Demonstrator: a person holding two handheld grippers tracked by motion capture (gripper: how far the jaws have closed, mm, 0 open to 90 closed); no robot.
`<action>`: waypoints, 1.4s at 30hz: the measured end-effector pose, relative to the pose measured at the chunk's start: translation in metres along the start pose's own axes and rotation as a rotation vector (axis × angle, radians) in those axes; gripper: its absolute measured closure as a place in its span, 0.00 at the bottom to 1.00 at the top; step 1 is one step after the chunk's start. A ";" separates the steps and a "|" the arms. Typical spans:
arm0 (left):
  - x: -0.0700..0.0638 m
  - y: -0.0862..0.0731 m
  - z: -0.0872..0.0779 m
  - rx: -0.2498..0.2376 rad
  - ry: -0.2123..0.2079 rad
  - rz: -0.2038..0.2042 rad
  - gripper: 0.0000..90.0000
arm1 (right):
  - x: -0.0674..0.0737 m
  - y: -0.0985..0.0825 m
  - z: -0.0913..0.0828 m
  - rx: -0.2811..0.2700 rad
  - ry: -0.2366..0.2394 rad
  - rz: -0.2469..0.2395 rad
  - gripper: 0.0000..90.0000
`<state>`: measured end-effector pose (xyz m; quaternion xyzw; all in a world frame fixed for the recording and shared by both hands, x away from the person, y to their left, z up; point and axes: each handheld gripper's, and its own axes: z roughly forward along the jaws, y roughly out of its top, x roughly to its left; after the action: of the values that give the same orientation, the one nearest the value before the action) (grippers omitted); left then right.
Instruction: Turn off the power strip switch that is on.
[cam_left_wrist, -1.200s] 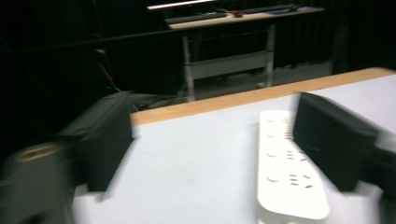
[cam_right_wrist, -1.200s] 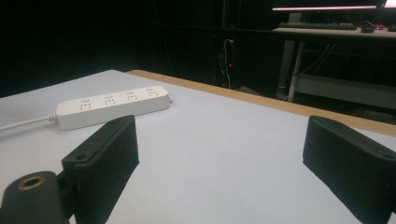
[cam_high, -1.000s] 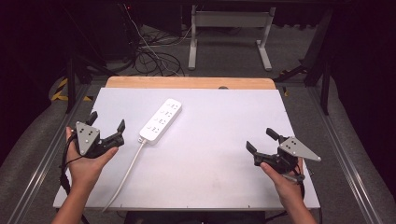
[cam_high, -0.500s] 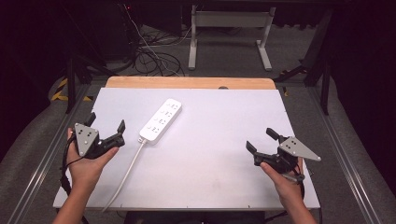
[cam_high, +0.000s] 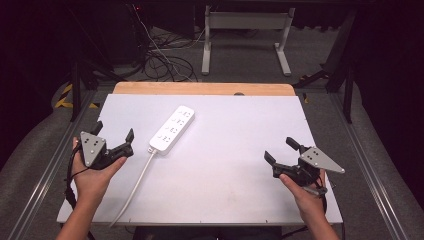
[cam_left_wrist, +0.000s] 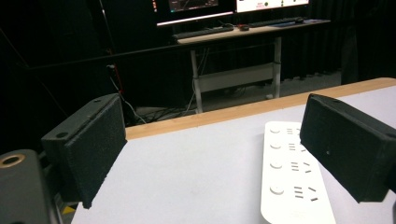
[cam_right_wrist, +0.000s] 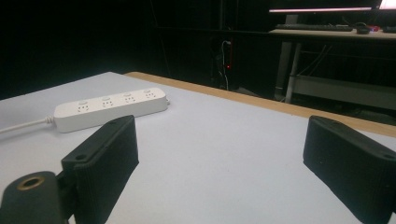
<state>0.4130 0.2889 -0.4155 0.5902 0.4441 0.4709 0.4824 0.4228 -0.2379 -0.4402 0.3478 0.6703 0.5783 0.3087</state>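
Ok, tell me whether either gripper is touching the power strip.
No, the power strip lies alone, with the left gripper and right gripper apart from it.

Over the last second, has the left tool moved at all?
No. In the high view the left tool sits at the same spot beside the power strip and the table's left edge, jaws open as before.

Power strip (cam_high: 172, 130) lies on tabletop (cam_high: 235, 165). Left gripper (cam_high: 114, 135), jaws apart, just left of it; right gripper (cam_high: 281, 150), jaws apart, well right.
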 end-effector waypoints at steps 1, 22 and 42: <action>0.000 0.000 0.000 0.000 0.000 0.000 0.09 | 0.000 0.000 0.000 0.000 0.001 -0.001 0.11; 0.005 -0.003 -0.004 0.008 0.013 -0.016 0.09 | 0.002 0.001 0.006 0.001 0.015 -0.003 0.11; 0.005 -0.005 -0.004 0.018 0.005 -0.014 0.10 | 0.002 0.000 0.006 0.008 0.017 -0.003 0.11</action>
<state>0.4098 0.2956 -0.4196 0.5901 0.4538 0.4650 0.4791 0.4265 -0.2324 -0.4409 0.3428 0.6757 0.5782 0.3025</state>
